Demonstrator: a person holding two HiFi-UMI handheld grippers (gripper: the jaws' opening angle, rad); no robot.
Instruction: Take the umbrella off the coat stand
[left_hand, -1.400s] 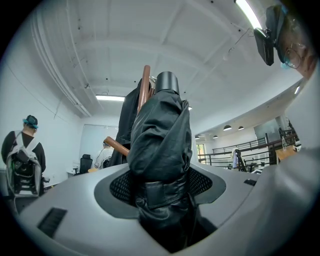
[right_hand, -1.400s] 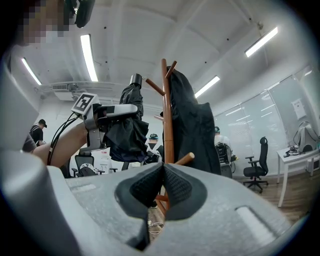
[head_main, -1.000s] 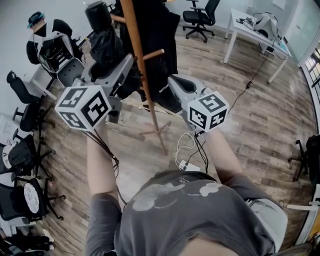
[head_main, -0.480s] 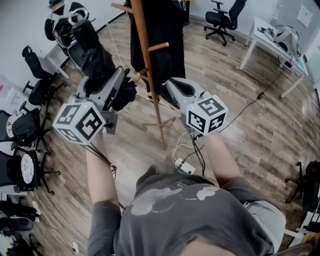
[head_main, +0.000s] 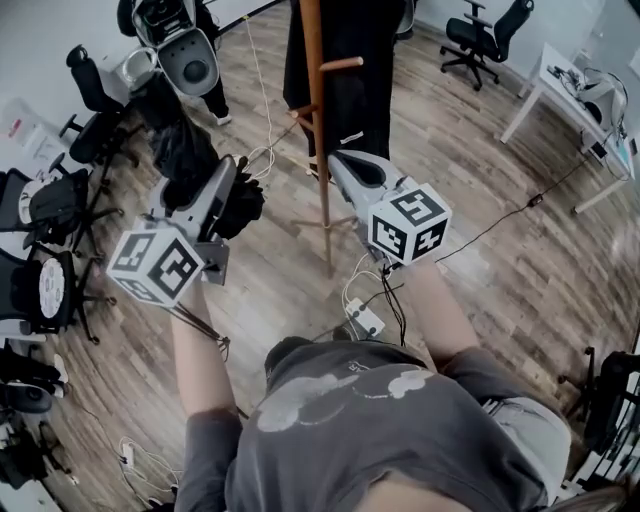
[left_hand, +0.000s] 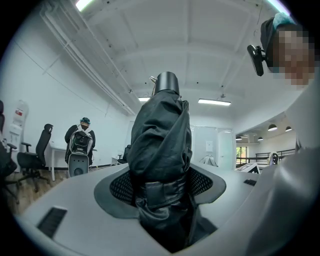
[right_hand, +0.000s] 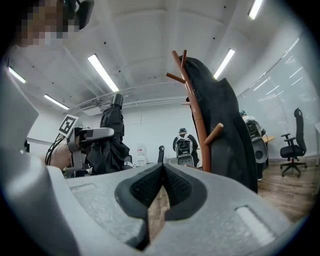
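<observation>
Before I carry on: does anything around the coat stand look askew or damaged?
Nothing stands out. The umbrella is clamped in the left gripper, clear of the coat stand, where a coat hangs. A power strip and loose cables lie on the floor.

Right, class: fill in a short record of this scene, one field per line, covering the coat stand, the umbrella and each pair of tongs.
Coat stand: wooden, upright
Coat: dark, hanging on the stand
Umbrella: black, folded, apart from the stand
Left tongs: closed on the umbrella
Right tongs: shut, nothing between them
</observation>
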